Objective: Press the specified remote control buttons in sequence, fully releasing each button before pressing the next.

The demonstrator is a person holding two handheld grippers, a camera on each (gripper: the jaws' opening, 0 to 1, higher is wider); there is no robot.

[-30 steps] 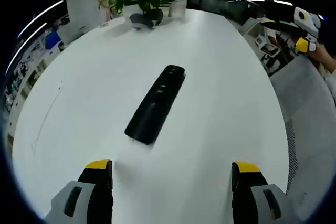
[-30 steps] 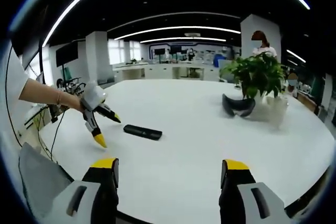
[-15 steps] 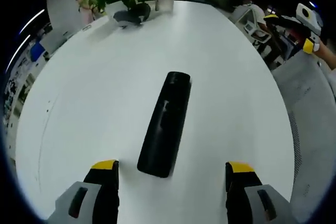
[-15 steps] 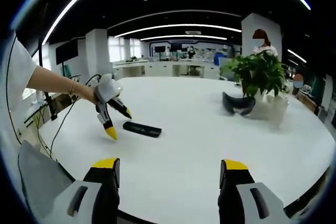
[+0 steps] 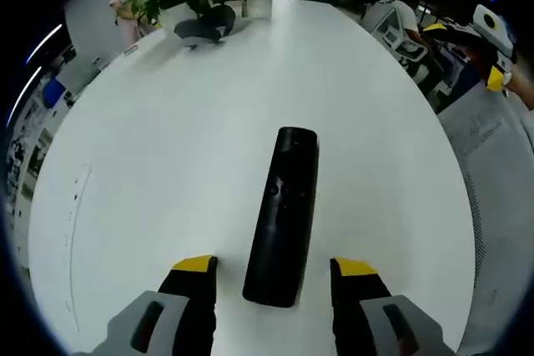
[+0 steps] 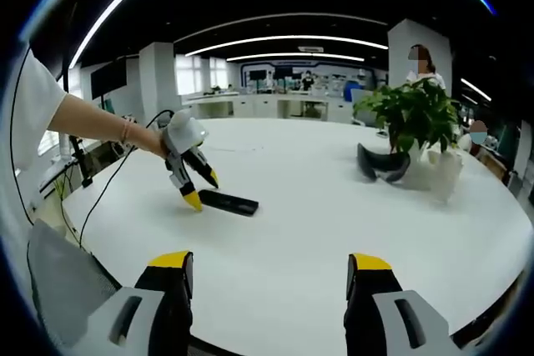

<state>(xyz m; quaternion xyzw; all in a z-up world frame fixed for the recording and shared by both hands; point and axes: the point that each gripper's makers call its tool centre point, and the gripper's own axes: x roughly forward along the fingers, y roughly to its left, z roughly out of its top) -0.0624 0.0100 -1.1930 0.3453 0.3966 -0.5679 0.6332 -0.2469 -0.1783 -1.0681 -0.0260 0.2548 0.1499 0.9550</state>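
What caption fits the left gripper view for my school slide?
The open left gripper straddles the near end of a black remote on a white table.

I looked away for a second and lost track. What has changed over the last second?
The left gripper has come down toward the near end of the black remote control, so its open fingers now flank that end without closing on it. Nothing was grasped. The remote, potted plant and right gripper stayed as they were on and over the white table.
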